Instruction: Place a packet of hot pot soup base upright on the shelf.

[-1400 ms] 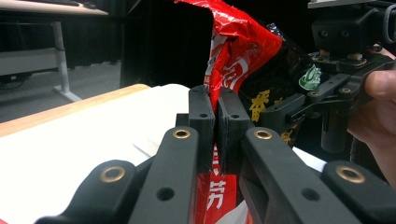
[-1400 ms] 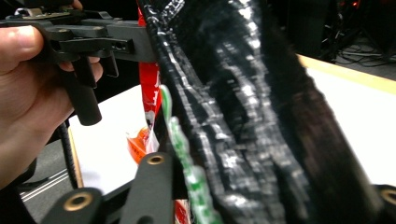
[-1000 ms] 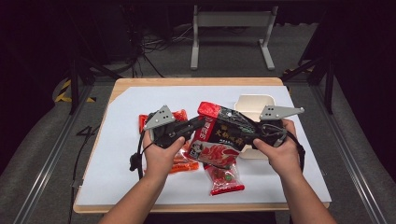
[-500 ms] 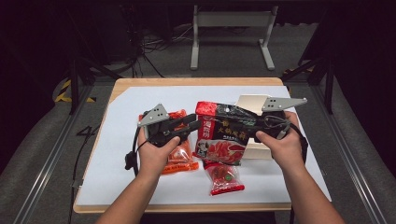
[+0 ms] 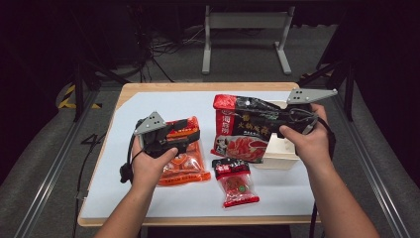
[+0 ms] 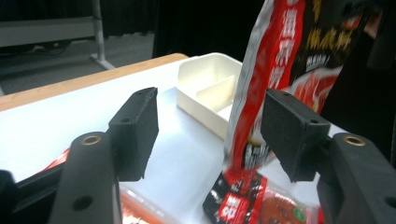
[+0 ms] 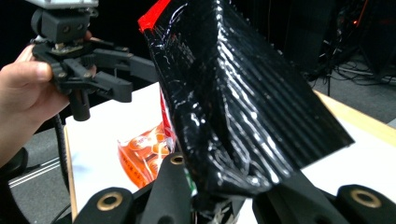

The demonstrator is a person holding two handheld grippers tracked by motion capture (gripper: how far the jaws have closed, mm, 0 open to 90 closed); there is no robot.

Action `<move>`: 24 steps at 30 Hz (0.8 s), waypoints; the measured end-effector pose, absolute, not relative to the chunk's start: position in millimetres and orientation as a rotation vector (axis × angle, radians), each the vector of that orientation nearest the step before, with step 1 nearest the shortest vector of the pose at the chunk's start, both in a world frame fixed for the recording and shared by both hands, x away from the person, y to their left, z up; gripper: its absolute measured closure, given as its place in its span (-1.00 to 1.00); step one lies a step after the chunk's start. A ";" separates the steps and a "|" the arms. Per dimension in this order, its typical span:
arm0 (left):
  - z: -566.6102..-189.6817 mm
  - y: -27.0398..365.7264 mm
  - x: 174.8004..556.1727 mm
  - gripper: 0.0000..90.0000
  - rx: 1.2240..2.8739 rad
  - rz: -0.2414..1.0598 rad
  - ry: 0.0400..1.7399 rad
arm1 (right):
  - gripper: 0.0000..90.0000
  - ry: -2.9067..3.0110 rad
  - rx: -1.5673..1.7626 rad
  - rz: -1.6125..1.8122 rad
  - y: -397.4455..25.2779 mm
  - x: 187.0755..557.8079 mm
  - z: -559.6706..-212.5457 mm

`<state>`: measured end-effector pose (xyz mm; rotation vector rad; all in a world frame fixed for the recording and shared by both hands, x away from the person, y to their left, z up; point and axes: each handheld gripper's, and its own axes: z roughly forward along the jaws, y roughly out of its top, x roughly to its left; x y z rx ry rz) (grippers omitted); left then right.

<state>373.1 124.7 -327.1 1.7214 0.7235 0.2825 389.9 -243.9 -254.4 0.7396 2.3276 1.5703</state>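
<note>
My right gripper (image 5: 277, 119) is shut on the end of a large black-and-red food bag (image 5: 241, 130), holding it tilted above the table with part of it over a white box (image 5: 283, 151). In the right gripper view the bag (image 7: 233, 102) rises from between the jaws of the right gripper (image 7: 215, 198). My left gripper (image 5: 192, 133) hovers open over an orange packet (image 5: 181, 161), to the left of the bag and apart from it. In the left gripper view, the left gripper (image 6: 212, 112) has nothing between its fingers; the bag (image 6: 275, 65) hangs beyond them.
A small red packet (image 5: 236, 182) lies near the front edge of the white mat (image 5: 124, 129). The white box (image 6: 208, 91) has a divider inside. Bare mat lies at the far left and back. The orange packet (image 7: 144, 158) lies below the left gripper (image 7: 93, 70).
The left gripper has drawn back to the left, away from the bag. The right gripper has carried the bag up and to the right, over the white box.
</note>
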 end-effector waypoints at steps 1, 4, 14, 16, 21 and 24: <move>-327.8 126.8 372.6 -0.19 1.725 0.291 0.729 | 0.82 2.324 0.737 1.571 -245.1 390.9 -253.0; -329.9 134.1 371.3 -0.25 1.749 0.320 0.744 | 0.82 2.315 0.728 1.566 -250.6 395.9 -247.1; -337.0 150.6 370.1 -0.43 1.747 0.347 0.797 | 0.82 2.275 0.707 1.526 -268.3 413.6 -235.5; -337.9 152.9 370.8 -0.48 1.748 0.351 0.806 | 0.82 2.269 0.704 1.517 -271.9 417.1 -234.6; -339.3 159.0 372.6 -0.57 1.762 0.344 0.824 | 0.81 2.264 0.691 1.506 -278.4 424.6 -234.1; -339.4 162.7 373.7 -0.60 1.762 0.350 0.833 | 0.81 2.261 0.675 1.488 -280.2 428.9 -233.4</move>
